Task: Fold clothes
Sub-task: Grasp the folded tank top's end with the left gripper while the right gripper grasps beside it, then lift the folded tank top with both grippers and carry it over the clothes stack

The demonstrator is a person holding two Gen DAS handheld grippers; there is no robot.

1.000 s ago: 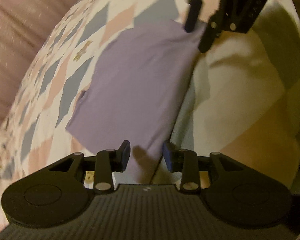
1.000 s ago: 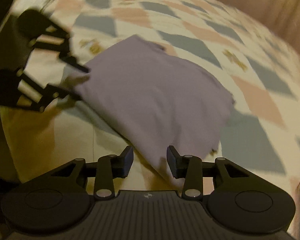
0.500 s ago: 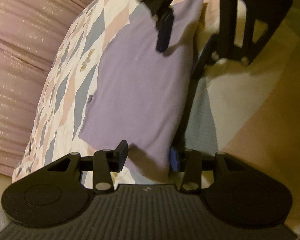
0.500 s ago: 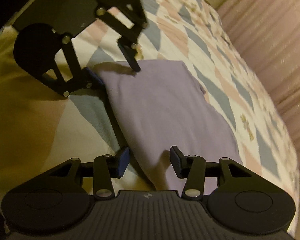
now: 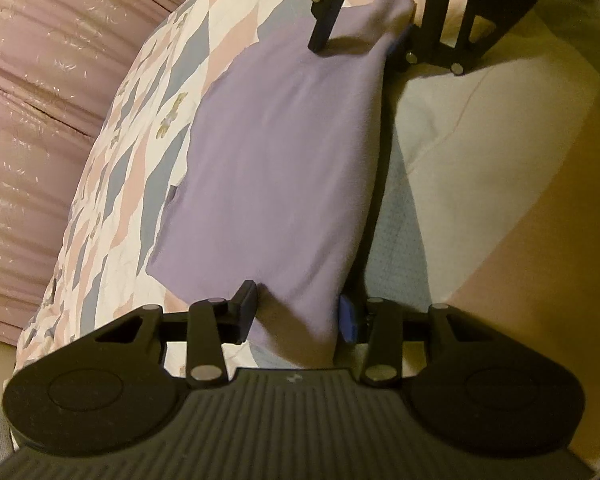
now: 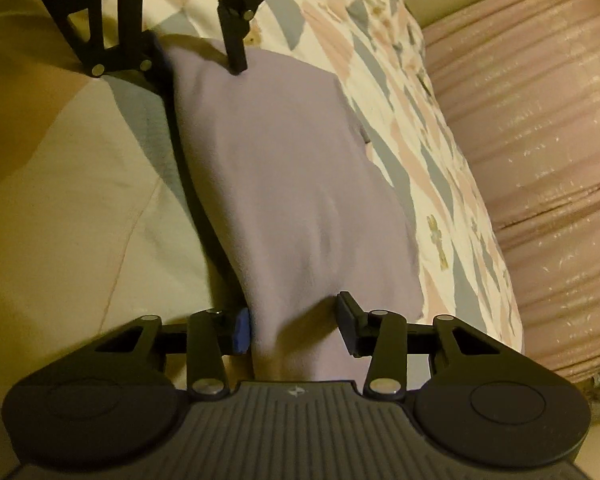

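Left wrist view: the left gripper (image 5: 298,316) is straddling the near corner of the soft lilac knit garment (image 5: 276,168), its fingers standing wide on either side of the cloth and not yet pinching it.
Far end, same view: the right gripper (image 5: 362,46) is straddling the opposite corner in the same way, one finger over the cloth, the other tucked beside its edge.
Right wrist view: the right gripper (image 6: 294,326) is showing its fingers wide with the lilac garment (image 6: 296,184) bunched between them; the left gripper (image 6: 198,58) is sitting at the far corner.
Garment position: it is lying folded into a rough rectangle on the diamond-patterned patchwork quilt (image 5: 140,128) of the bed, beside a pink ruched headboard (image 6: 532,160).
Handling: the cloth is looking light, limp and thick enough to bunch, so it should be sagging wherever it is unsupported.
Grip advice: I would be taking both corners of the same long edge, gathering every layer.
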